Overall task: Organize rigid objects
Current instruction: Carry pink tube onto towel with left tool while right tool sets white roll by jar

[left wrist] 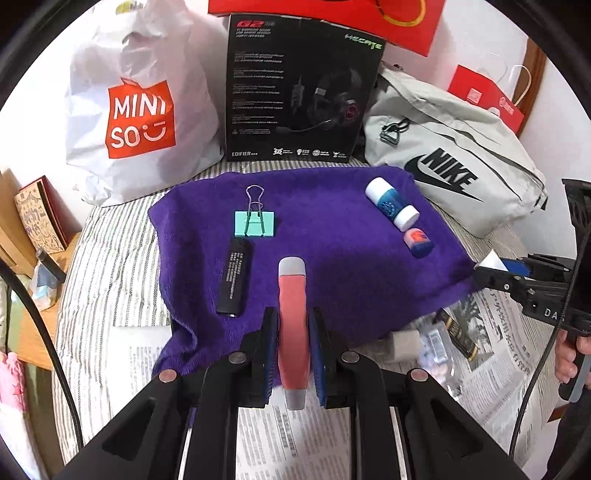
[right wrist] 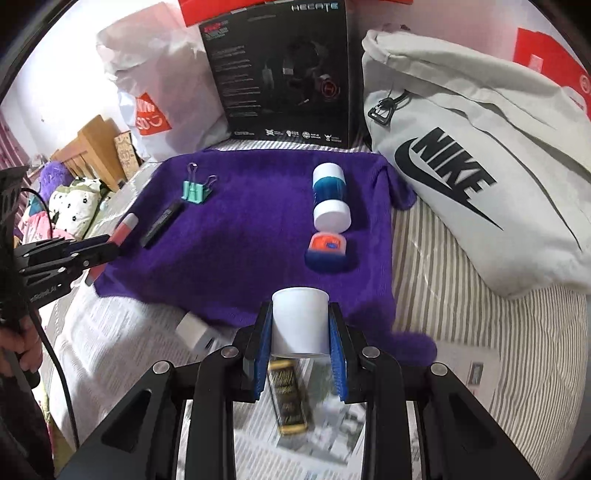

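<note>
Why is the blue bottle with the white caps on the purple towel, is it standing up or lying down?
Lying down. The blue bottle with white caps rests on its side on the purple towel, one cap pointing away and one toward the camera. Why, the pictures cannot tell.

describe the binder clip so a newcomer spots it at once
Find the purple towel spread before the black headset box. Near its far left part lies the binder clip, just beyond a black stick: the only mint-green thing, with wire handles.

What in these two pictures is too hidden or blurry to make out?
- White container, right wrist view: lower part hidden by the right hand-held gripper.
- Gold-and-black packet, same view: blurred, print unreadable.
- Red bag, left wrist view: cut off by top edge.
- Black stick: label too small.
</note>
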A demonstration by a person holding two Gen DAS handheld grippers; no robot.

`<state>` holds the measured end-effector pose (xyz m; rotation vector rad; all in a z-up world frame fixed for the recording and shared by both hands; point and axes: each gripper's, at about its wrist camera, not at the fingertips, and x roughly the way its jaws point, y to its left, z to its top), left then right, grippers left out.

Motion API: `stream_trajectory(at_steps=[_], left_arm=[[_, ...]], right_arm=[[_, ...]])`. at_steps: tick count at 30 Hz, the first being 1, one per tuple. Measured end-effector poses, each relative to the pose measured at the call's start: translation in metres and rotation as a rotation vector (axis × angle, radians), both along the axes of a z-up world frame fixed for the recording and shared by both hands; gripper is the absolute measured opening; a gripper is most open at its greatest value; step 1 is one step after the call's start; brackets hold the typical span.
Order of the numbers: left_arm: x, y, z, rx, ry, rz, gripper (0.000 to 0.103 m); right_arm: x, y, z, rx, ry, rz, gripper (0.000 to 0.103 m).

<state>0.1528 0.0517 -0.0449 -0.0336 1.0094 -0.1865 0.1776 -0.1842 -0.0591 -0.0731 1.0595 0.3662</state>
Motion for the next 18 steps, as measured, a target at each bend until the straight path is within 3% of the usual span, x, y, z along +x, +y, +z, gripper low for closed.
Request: stream_trajectory(at_steps=[9,18], left_arm=[[0.026,0.005,-0.015,-0.022,0.019,0.002,0.016],[0.048,0.008,-0.029,-0.028,0.047,0.004,0.016]], right_arm=[[0.042,0.008,-0.042,-0.058,0.101,-0.007,0.029],[0.048,0.016,-0.056,-0.082,0.111,-0.005,0.029]])
